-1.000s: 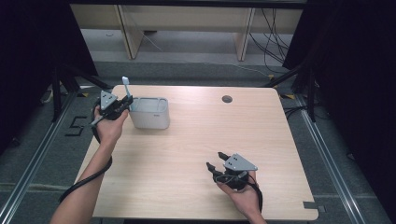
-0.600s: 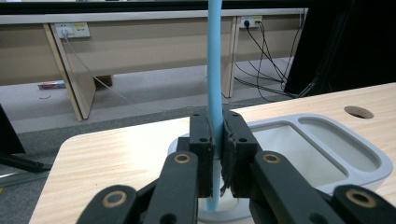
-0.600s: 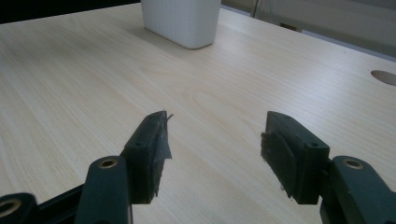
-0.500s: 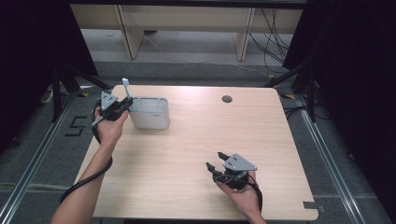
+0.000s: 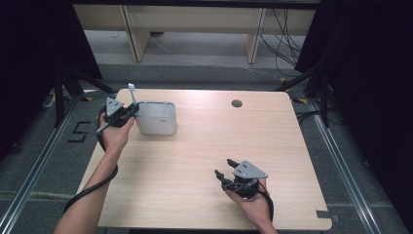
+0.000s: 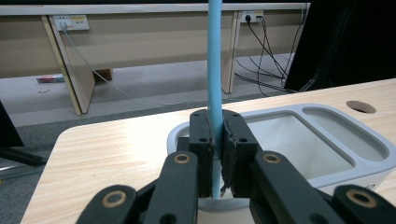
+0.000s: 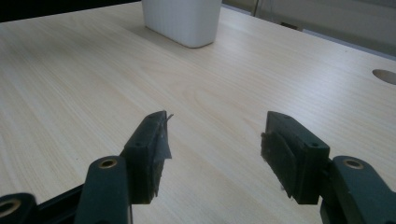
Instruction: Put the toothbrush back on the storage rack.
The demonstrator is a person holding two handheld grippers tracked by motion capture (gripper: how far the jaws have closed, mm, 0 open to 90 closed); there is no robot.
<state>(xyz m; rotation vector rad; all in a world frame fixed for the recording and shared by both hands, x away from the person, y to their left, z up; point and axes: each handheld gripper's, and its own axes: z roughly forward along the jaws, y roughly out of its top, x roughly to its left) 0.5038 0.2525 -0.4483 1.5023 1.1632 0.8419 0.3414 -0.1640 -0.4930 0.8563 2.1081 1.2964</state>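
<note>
Left hand-held gripper (image 6: 215,140), clenched on an upright blue stick (image 6: 215,70), has carried it slightly toward the white two-compartment holder (image 5: 156,117) at the frame's upper left; insertion appears imminent. The stick's lower end is hidden and its top cut off. Right hand-held gripper (image 7: 215,154) rests released on the surface (image 5: 204,161), lower right.

Grey floor (image 5: 204,73) across the upper frame, a pale wooden bench (image 5: 195,19) at top, black curtains (image 5: 370,73) both sides, cables (image 5: 285,34) upper right.
</note>
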